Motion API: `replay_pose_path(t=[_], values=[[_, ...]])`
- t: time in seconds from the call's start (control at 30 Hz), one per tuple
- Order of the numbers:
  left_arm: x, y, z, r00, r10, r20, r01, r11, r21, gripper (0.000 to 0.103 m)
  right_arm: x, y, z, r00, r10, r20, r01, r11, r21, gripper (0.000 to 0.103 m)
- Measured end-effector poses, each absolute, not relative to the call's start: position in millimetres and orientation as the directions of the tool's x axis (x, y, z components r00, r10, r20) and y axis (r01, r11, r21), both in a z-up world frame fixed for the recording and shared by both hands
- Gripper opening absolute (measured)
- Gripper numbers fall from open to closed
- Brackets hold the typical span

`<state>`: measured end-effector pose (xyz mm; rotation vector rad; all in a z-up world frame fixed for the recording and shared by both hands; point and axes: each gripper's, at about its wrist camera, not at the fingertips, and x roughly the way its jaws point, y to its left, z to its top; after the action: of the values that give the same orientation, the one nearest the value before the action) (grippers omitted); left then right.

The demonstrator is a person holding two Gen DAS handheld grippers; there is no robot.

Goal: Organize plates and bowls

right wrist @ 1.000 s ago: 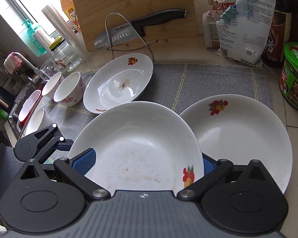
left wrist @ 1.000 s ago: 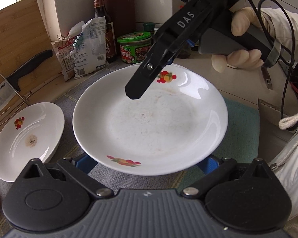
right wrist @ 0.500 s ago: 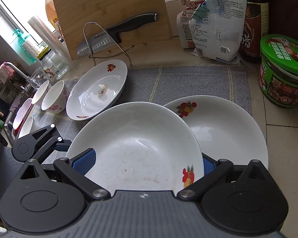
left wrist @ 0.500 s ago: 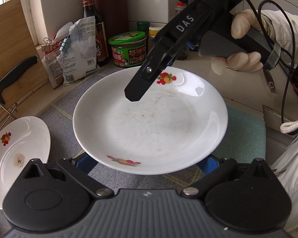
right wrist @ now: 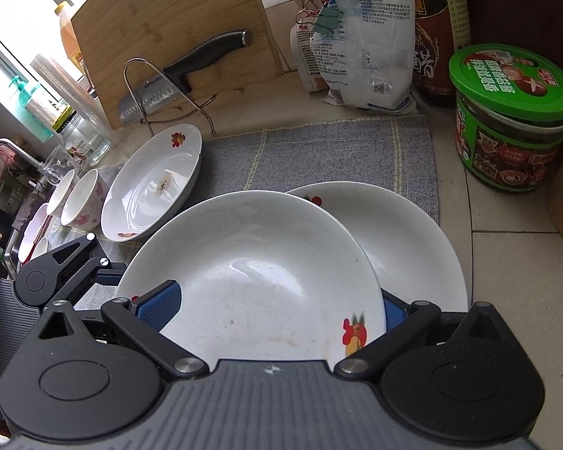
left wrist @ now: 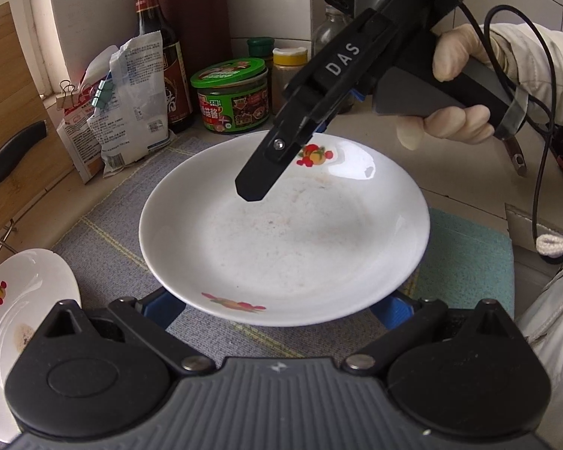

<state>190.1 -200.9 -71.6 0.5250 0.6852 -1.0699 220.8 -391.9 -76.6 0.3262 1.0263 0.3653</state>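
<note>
Right tool (right wrist: 272, 309) clamped on the near rim of a white plate (right wrist: 251, 273): stiff, glossy, slippery, breakable; left tool (left wrist: 281, 305) apparently likewise gripping its plate (left wrist: 285, 232).

Each view looked forward from its own gripper body, which filled the bottom of the frame, down at a shallow angle and close over the worktop. The left wrist view faced the corner at the top of its frame, the green-lidded jar (left wrist: 229, 94) upper centre. The right wrist view faced the cutting board (right wrist: 176, 33) at upper left. Both views shared the grey mat (left wrist: 105, 247) (right wrist: 330, 150), the jar (right wrist: 514, 116), the clipped bags (left wrist: 131, 101) (right wrist: 368, 33) and the white plate (left wrist: 285, 232) (right wrist: 405, 247).
</note>
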Motion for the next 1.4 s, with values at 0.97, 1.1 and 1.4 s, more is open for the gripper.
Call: replay_pose_path(t=[0.97,1.1,1.4], values=[[203.5,-220.7,-82.5,0.332,-0.575,-0.748,0.924,0.357,0.136,0.103,220.1,-411.0,-90.4,0.472,0.409,-0.781,-0.099,0.905,0.415,0.103],[202.6,-219.9,-82.2,0.344,-0.573,-0.744,0.922,0.355,0.154,0.103,218.1,-410.2,-90.0,0.466,0.402,-0.788,-0.099,0.909,0.405,0.103],[198.6,-217.6,-81.8,0.372,-0.566,-0.736,0.913,0.366,0.180,0.102,212.4,-408.0,-87.5,0.459,0.380,-0.803,-0.099,0.920,0.380,0.103]])
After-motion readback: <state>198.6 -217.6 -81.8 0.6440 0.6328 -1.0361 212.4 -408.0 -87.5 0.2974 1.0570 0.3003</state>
